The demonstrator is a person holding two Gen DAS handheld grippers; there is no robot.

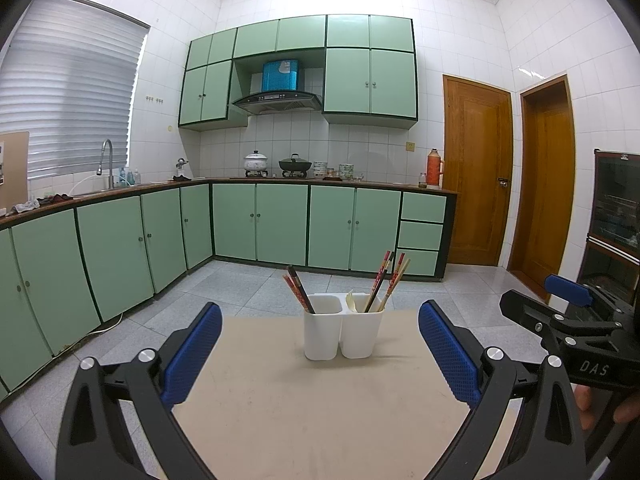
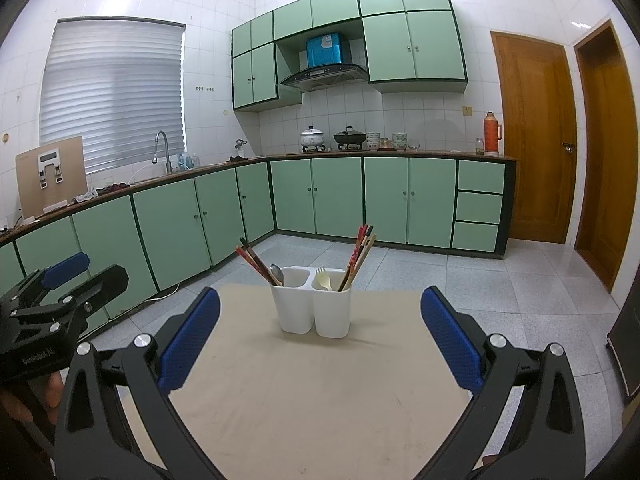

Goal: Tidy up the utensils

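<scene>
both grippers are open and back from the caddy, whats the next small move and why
Probably ease the right gripper forward toward the white caddy and line up on the chopsticks in its left compartment. Both grippers are open and empty, and chopsticks are split between the two compartments, mixed with a spoon and a fork, so sorting seems unfinished.

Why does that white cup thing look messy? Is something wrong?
Nothing is spilled or broken. The white holder stands upright on the table. Only the sorting looks odd: chopsticks sit in both compartments, mixed with a spoon and a fork.
</scene>
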